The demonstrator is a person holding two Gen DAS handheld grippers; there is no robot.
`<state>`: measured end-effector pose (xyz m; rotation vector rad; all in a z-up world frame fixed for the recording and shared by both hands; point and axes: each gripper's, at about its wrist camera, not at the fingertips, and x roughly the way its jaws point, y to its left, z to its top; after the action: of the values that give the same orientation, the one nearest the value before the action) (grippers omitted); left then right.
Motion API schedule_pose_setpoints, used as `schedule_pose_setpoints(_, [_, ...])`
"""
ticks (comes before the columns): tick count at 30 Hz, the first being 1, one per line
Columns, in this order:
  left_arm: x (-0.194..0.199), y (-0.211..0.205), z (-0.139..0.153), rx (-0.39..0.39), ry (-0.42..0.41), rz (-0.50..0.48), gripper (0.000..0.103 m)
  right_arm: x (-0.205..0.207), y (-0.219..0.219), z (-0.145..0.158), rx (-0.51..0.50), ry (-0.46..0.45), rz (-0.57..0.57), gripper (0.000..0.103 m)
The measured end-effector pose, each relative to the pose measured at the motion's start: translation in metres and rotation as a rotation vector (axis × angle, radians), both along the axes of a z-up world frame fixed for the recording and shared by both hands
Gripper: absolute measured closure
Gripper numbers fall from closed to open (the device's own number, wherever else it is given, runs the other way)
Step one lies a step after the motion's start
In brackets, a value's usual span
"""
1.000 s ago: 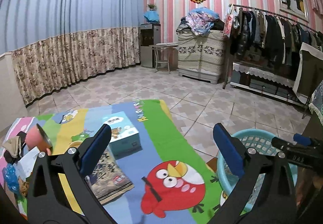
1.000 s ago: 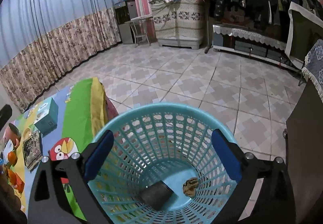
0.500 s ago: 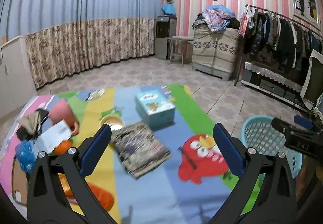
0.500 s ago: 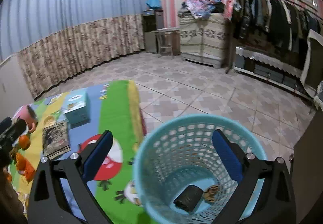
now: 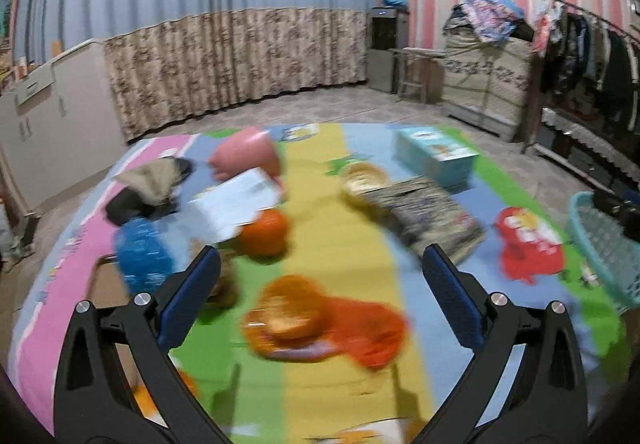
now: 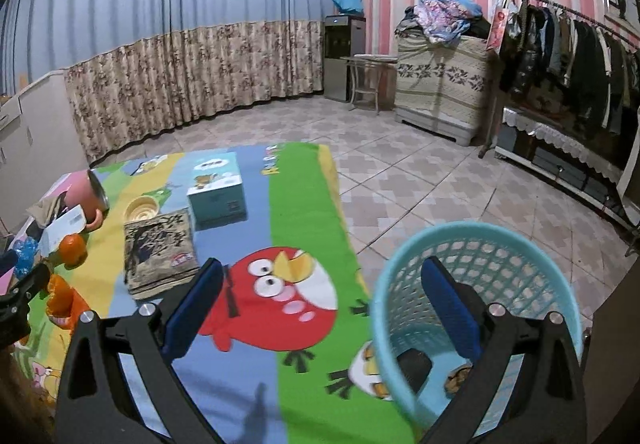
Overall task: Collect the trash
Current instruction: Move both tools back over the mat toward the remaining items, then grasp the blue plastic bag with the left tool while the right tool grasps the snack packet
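A turquoise mesh basket [image 6: 496, 244] stands off the table's right end, with a dark lump [image 6: 414, 362] and a brown scrap [image 6: 456, 380] in its bottom; its rim also shows in the left wrist view [image 5: 600, 240]. My right gripper [image 6: 320, 308] is open and empty, above the table's right edge beside the basket. My left gripper [image 5: 320, 300] is open and empty above an orange wrapper with a peel [image 5: 320, 324]. Ahead of it lie an orange [image 5: 264, 232], a white paper [image 5: 232, 204], a blue crumpled wrapper [image 5: 144, 252] and a dark rag [image 5: 148, 184].
On the cartoon tablecloth [image 6: 248, 384] lie a pink cup on its side [image 5: 248, 156], a small bowl [image 6: 142, 207], a patterned book [image 6: 158, 248] and a teal box [image 6: 216, 188]. Tiled floor, curtains, a cabinet and a clothes rack lie beyond.
My left gripper has swung left along the table, from the book and box to the litter at the left end. My right gripper has drawn back left from over the basket.
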<state>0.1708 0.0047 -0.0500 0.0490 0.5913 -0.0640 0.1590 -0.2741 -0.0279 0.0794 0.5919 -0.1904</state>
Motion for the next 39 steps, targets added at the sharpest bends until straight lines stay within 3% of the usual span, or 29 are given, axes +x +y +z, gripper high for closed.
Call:
schedule_pose_setpoints(8, [0.013,0.080,-0.002,0.046,0.012,0.105,0.006,0.013,0.039,-0.015,0.012,0.040,0.070,0.006])
schedule_pose_setpoints(13, [0.023,0.120,-0.007,0.004,0.053,0.142,0.007,0.028,0.067,-0.025,-0.031,0.074,0.109,0.006])
schedule_pose_setpoints(19, [0.041,0.131,-0.019,-0.011,0.124,0.101,0.020,0.040,0.090,-0.034,-0.063,0.109,0.142,0.006])
schedule_pose_setpoints(22, [0.050,0.130,-0.025,0.000,0.158,0.088,0.037,0.048,0.098,-0.039,-0.059,0.131,0.155,0.006])
schedule_pose_setpoints(24, [0.054,0.131,-0.028,-0.007,0.175,0.079,0.054,0.052,0.102,-0.040,-0.035,0.148,0.170,0.006])
schedule_pose_setpoints(27, [0.054,0.133,-0.029,-0.008,0.171,0.081,0.068,0.060,0.113,-0.044,-0.018,0.166,0.192,0.006])
schedule_pose_setpoints(37, [0.032,0.154,0.006,0.001,0.069,0.119,0.074,0.094,0.145,-0.066,-0.074,0.266,0.253,0.007])
schedule_pose_setpoints(39, [0.031,0.158,0.013,-0.012,0.059,0.123,0.074,0.100,0.149,-0.071,-0.076,0.293,0.271,0.015])
